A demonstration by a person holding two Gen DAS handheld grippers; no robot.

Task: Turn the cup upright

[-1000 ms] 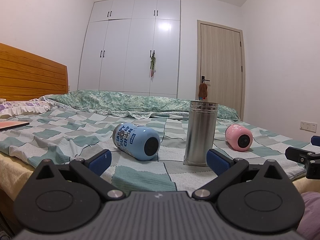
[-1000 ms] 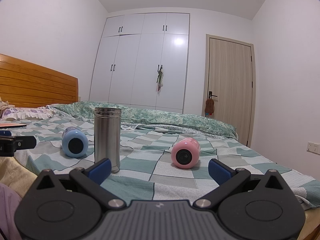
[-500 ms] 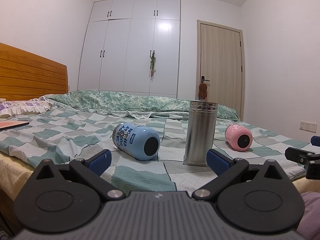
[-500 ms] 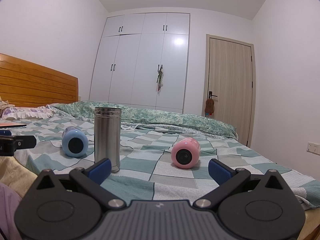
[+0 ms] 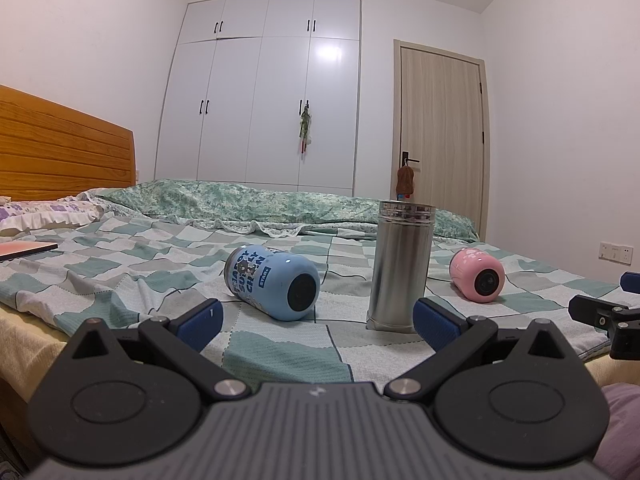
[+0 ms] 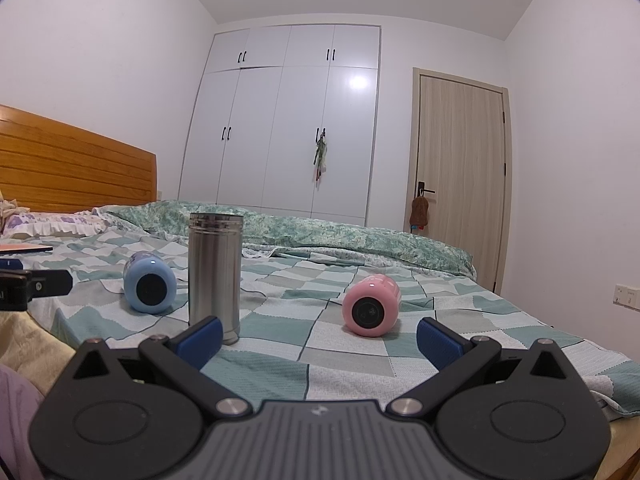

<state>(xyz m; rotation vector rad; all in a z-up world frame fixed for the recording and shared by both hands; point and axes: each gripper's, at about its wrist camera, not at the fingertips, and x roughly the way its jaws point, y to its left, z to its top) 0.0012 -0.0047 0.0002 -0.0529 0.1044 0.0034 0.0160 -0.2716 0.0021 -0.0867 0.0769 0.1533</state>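
Observation:
A blue cup (image 5: 274, 283) lies on its side on the checked bedspread, its base toward me; it also shows in the right wrist view (image 6: 149, 288). A pink cup (image 6: 371, 305) lies on its side further right, seen too in the left wrist view (image 5: 477, 281). A steel flask (image 5: 400, 268) stands upright between them, also in the right wrist view (image 6: 215, 276). My left gripper (image 5: 316, 322) is open and empty, short of the blue cup. My right gripper (image 6: 318, 338) is open and empty, short of the pink cup.
The bed (image 5: 120, 264) has a wooden headboard (image 5: 60, 148) at left, a pillow and a flat pink book (image 5: 24, 249). A rumpled green quilt (image 6: 340, 236) lies along the far side. White wardrobe and a door stand behind.

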